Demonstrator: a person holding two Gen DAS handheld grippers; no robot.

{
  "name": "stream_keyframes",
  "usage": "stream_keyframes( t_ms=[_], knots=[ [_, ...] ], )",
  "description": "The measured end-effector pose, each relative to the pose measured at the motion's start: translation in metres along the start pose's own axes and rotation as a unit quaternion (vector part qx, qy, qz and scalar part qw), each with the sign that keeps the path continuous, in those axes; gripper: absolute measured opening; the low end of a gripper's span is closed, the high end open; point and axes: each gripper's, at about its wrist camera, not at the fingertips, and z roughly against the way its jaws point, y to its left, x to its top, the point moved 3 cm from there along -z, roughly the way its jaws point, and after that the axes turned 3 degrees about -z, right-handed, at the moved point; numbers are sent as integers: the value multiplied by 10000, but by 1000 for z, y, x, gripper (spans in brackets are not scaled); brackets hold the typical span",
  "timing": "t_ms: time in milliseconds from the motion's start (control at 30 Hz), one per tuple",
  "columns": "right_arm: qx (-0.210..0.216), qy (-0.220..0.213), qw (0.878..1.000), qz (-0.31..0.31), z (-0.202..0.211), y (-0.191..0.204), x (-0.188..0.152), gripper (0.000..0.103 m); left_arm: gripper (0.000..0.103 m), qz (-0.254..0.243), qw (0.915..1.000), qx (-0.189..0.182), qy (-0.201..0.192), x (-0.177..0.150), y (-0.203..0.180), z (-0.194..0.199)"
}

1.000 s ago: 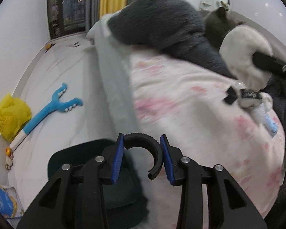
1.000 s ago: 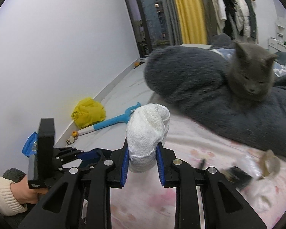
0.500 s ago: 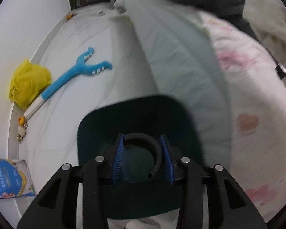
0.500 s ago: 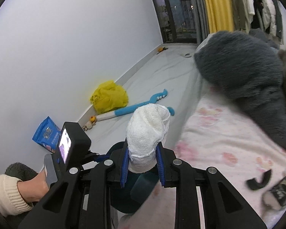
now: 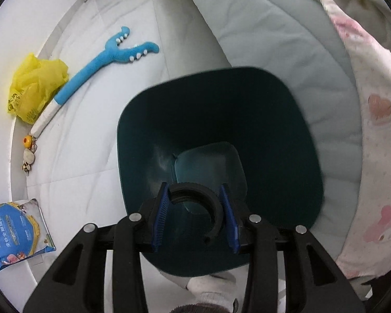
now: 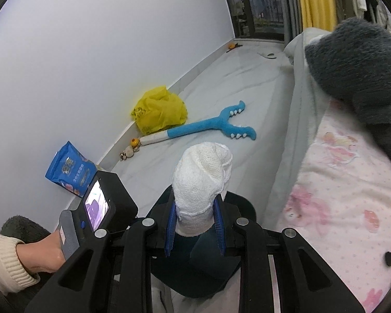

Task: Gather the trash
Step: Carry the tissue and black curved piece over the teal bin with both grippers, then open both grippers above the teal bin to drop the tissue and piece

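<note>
Left wrist view: the left gripper [image 5: 195, 215] points steeply down into the mouth of a dark teal plastic trash bin [image 5: 294, 135], and between its blue-ribbed pads sits a black C-shaped plastic ring [image 5: 216, 206]. The jaws are opening, yet the ring still touches both pads. Below it lies the bin's paler teal bottom. The bin stands on a pale tiled floor [image 5: 91, 140], just beside the grey-green side of a bed whose pink cartoon-print sheet [image 5: 372, 135] hangs over the edge. Farther off on the floor lie a long blue plush toy with a forked, white-toothed end [image 5: 104, 60], a crumpled yellow plastic bag [image 5: 34, 86] against the wall, and a blue snack packet [image 5: 10, 232].

In the right wrist view, the right gripper [image 6: 194, 225] is clamped tight on a rolled white terry sock [image 6: 202, 169], which stands upright over the bin's near edge. To its left, a hand [image 6: 43, 253] in a cream knitted cuff holds the other gripper's handle. A dark grey fluffy blanket [image 6: 357, 62] lies on the bed.
</note>
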Motion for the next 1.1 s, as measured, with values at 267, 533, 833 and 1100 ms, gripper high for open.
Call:
stream_keyframes(
  t_ms=[267, 533, 833, 1100],
  knots=[
    [-76, 286, 9996, -11, -26, 6, -4, 26, 55, 39, 9999, -104, 27, -7, 8, 3],
    [-227, 601, 9979, -14, -53, 8, -10, 26, 58, 206, 9991, -162, -325, -4, 18, 23],
    [-407, 1129, 9927, -154, -89, 1, -30, 26, 52, 397, 9899, -351, -1313, 9, 28, 71],
    [-565, 1669, 9843, -79, -123, 7, -52, 26, 44, 515, 9800, -491, -1859, 17, 33, 106]
  ],
)
